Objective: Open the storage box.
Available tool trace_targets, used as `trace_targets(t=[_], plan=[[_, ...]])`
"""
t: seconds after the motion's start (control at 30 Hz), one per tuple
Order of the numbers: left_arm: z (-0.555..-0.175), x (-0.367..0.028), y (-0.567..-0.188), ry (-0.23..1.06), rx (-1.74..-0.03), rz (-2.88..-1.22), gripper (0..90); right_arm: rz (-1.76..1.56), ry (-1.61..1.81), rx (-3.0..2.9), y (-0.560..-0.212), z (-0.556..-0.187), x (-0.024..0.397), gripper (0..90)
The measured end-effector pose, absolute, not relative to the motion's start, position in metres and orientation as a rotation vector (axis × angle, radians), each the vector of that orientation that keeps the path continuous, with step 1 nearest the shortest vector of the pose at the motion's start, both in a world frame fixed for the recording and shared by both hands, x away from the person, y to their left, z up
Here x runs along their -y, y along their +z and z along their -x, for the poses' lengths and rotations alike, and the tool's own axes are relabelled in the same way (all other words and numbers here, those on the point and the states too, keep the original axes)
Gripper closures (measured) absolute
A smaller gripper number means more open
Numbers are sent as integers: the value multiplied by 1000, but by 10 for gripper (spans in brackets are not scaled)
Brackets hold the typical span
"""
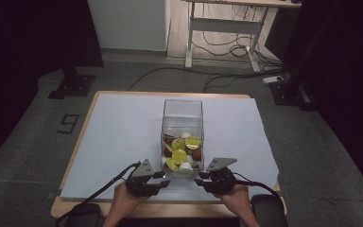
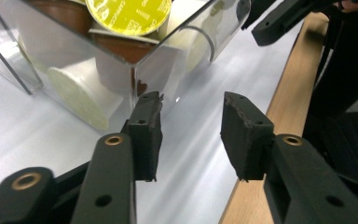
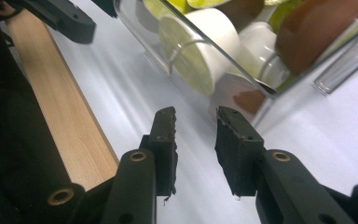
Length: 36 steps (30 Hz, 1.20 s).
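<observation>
A clear plastic box (image 1: 183, 111) stands on the white sheet, its lower part full of coffee capsules (image 1: 182, 153) in yellow-green, brown and white. My left gripper (image 1: 165, 176) sits just outside the box's near left corner, my right gripper (image 1: 199, 181) by its near right corner. In the left gripper view the jaws (image 2: 191, 100) stand apart with nothing between them, close to the box's corner (image 2: 133, 70); a yellow-lidded capsule (image 2: 128, 14) lies inside. In the right gripper view the jaws (image 3: 195, 114) also stand apart and bare, near the box wall (image 3: 177, 60) with a white capsule (image 3: 209, 42) behind it.
The white sheet (image 1: 118, 137) covers a wooden table whose near edge (image 3: 60, 112) lies right behind both hands. Dark stands (image 1: 73, 85) and cables rest on the grey floor beyond. A desk frame (image 1: 222, 28) stands at the back.
</observation>
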<state>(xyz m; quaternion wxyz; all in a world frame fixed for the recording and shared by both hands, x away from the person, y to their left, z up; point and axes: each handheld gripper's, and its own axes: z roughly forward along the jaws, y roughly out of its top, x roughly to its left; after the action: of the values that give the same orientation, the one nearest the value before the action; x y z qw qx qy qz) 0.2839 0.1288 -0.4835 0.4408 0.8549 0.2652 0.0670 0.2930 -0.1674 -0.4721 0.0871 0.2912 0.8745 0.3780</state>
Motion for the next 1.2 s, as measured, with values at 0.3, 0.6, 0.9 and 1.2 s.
trace_targets(t=[0.3,0.6,0.9,1.2], plan=[[-288,-141,-483,131,-673,-2145,550,-876,1105,-2617,-469,-295,175,662],[-295,-154,-484,138,-706,-2146,536,-897,1082,-2608,-465,-297,183,656],[-303,-166,-479,185,-748,-2120,509,-937,1045,-2550,-463,-303,195,584],[-316,-179,-473,246,-797,-2095,445,-953,1049,-2474,-461,-310,204,470]])
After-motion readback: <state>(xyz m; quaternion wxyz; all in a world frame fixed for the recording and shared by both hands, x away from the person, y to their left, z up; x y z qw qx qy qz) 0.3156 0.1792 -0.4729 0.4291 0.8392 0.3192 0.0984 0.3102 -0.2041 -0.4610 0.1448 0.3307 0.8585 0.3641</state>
